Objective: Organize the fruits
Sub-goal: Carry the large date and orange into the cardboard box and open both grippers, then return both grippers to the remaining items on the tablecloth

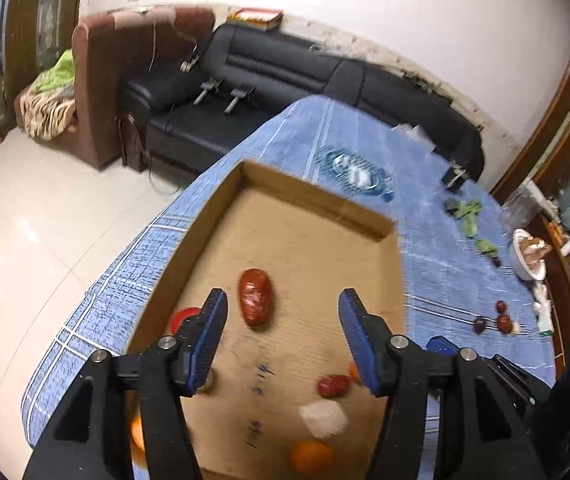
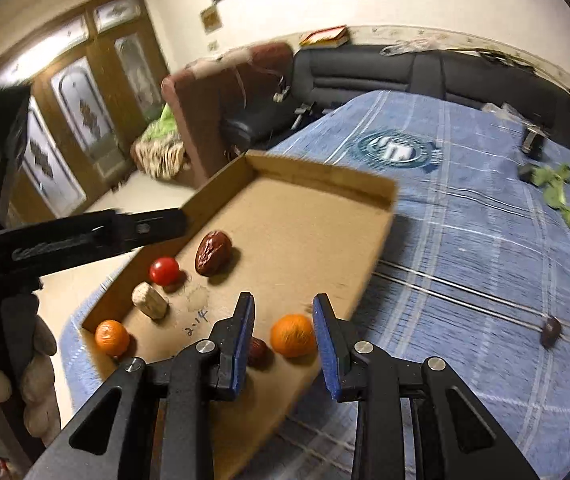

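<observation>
With both tongs [image 1: 283,306] [image 2: 283,312] parted and empty over the cardboard tray [image 1: 317,200], take the light, wrinkled, firm date [image 1: 255,297] at frame centre across its narrow middle, squeezing gently.

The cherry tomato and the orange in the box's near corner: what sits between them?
A cork lies between the tomato and the orange, seen in the right wrist view.
</observation>
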A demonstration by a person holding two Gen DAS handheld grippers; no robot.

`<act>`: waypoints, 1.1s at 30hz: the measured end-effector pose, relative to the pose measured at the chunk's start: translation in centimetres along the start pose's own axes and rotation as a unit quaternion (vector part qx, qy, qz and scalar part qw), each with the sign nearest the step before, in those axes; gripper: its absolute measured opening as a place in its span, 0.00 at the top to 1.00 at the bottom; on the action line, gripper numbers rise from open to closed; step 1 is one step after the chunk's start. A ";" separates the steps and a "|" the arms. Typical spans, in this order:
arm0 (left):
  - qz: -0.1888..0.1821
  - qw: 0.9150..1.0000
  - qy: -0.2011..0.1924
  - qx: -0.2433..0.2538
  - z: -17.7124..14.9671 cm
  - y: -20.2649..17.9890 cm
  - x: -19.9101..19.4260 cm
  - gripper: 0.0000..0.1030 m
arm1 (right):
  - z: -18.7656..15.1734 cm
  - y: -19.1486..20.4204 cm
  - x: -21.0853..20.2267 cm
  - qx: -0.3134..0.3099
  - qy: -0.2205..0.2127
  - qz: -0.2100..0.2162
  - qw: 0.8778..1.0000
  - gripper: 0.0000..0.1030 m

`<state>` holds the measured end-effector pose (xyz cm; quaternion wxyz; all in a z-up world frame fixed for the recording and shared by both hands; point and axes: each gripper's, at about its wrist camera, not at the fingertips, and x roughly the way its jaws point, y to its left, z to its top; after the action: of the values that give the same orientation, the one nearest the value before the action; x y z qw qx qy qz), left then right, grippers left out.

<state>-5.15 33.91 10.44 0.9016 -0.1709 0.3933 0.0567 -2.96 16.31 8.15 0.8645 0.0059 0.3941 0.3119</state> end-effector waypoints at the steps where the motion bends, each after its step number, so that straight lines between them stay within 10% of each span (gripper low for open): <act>1: -0.008 1.000 -0.006 0.003 -0.3 -0.7 -0.6 0.43 | -0.2 -0.7 -0.8 0.011 -0.006 0.001 1.000 0.67; 7: -0.070 0.997 -0.005 0.038 -3.1 -7.5 -2.1 0.40 | -2.9 -6.5 -5.8 0.101 -0.020 0.003 0.995 0.67; 14: -0.084 0.991 -0.012 0.101 -8.6 -16.0 -2.5 0.23 | -7.2 -13.0 -11.2 0.148 -0.043 -0.091 0.984 0.67; 33: 0.008 0.978 -0.029 0.208 -12.8 -21.4 -1.9 0.23 | -12.0 -18.4 -15.3 0.219 -0.068 -0.141 0.963 0.67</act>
<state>-10.17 9.43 9.39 0.9281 0.0257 0.3711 -0.0144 -8.93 -9.71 5.52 0.9022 0.1604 0.3896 0.0918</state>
